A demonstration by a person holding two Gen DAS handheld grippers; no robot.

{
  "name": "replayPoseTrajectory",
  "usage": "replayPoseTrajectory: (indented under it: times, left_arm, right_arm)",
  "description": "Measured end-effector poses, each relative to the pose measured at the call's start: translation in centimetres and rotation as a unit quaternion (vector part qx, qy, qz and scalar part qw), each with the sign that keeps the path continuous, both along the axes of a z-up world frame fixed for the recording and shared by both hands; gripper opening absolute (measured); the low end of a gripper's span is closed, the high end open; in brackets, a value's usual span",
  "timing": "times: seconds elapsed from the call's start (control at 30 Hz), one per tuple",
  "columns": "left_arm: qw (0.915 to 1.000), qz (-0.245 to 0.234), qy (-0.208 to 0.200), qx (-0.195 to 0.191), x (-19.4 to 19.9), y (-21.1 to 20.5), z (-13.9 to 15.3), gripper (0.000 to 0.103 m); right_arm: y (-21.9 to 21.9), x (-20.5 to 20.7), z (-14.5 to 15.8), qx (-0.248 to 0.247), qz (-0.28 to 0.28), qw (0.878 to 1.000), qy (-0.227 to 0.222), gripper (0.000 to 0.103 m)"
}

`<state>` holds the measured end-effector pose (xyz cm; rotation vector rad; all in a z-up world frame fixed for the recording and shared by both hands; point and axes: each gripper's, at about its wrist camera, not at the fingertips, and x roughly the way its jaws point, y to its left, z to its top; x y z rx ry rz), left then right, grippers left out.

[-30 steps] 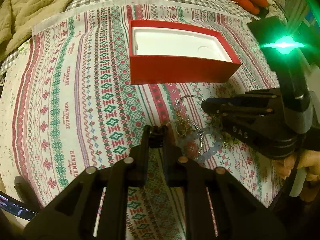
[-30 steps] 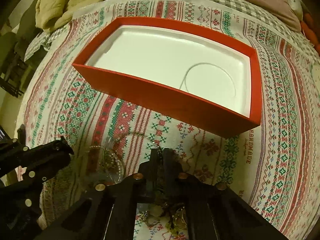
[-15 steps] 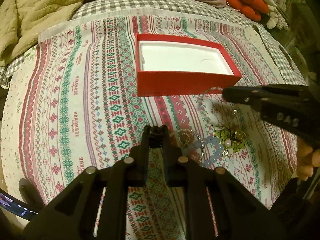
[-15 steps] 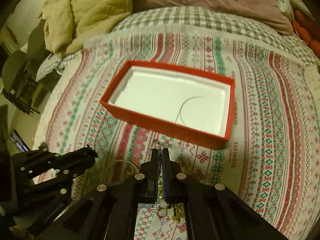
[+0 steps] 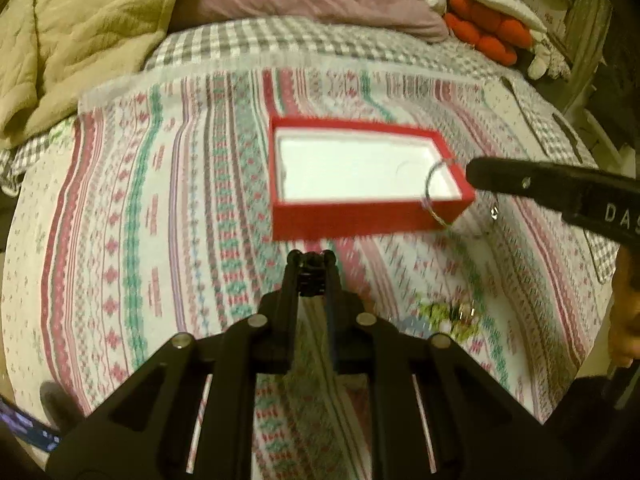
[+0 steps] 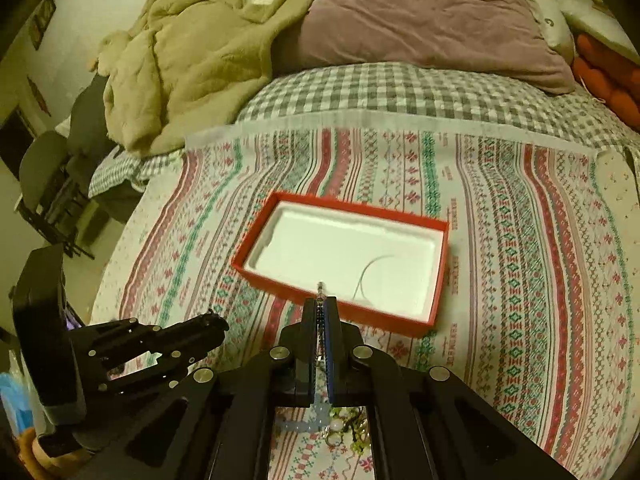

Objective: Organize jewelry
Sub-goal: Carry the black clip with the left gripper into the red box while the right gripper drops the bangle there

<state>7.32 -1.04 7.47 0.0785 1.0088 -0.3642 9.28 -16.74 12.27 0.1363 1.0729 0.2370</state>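
Jewelry: a thin silver bangle (image 5: 436, 192) hangs in the air from the tip of the right gripper, over the near right corner of the red box. Remaining pieces, a pale blue bead bracelet (image 6: 298, 426) and a green-and-gold cluster (image 5: 448, 316), lie on the patterned cloth near its front edge, well apart from the box.
Beige blanket (image 6: 180, 60): bunched at the far left corner of the bed, off the cloth.
Patterned cloth (image 6: 520, 240): striped red, green and white; spread flat over the checked bedsheet (image 6: 380, 88); carries the box and the loose jewelry.
Left gripper (image 5: 312, 258): hovers above the cloth, in front of the box's near wall. Jaws stand nearly together with a narrow gap; nothing visible between them. Not touching the box.
Red box (image 6: 340, 308): open, no lid, at the middle of the cloth. White foam liner (image 5: 352, 172) inside; a curved slot marks its right half. No jewelry lies in it.
Purple pillow (image 6: 420, 16): at the far edge of the bed, behind the checked sheet.
Right gripper (image 6: 320, 304): raised above the cloth, tip at the box's near right corner. Jaws are clamped together on the bangle; a short piece of it pokes out past the fingertips in the right wrist view.
Person's hand (image 5: 628, 320): at the right edge, behind the right gripper; detail too dark to tell.
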Motion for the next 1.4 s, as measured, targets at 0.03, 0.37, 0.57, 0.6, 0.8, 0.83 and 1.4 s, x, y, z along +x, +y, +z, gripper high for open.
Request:
replayPoseTrajectory:
  times: [0.03,0.37,0.57,0.6,0.8,0.83,1.4]
  left_arm:
    - [1.0000,0.000,-0.005,-0.004,0.4,-0.2,0.1,0.014]
    - [0.9980,-0.010,-0.031,-0.053,4.1,-2.4,0.1,0.014]
    - [0.9981,-0.007,-0.036,-0.049,5.8,-3.3,-1.0,0.014]
    - [0.9984,-0.005,-0.034,-0.045,6.1,-3.4,-1.3,0.014]
    - [0.9995,0.003,-0.022,-0.025,6.9,-3.2,-2.6,0.014]
    - [0.9995,0.002,-0.020,-0.023,7.0,-3.2,-2.7,0.014]
    - [0.9993,-0.014,-0.030,-0.016,6.0,-3.4,-1.5,0.034]
  right_arm:
    - [-0.1,0.2,0.1,0.001,-0.004,1.000,-0.003,0.003]
    - [-1.3,2.6,0.6,0.026,-0.045,0.998,-0.030,0.003]
    - [-1.3,4.1,-0.4,0.035,-0.050,0.998,-0.033,0.003]
    - [-1.2,4.3,-0.6,0.039,-0.049,0.997,-0.032,0.003]
    - [-1.5,5.4,-2.1,0.071,-0.049,0.996,-0.022,0.003]
    - [-1.7,5.6,-2.5,0.068,-0.052,0.996,-0.019,0.003]
    - [-5.0,6.2,-5.0,0.038,-0.090,0.995,0.014,0.019]
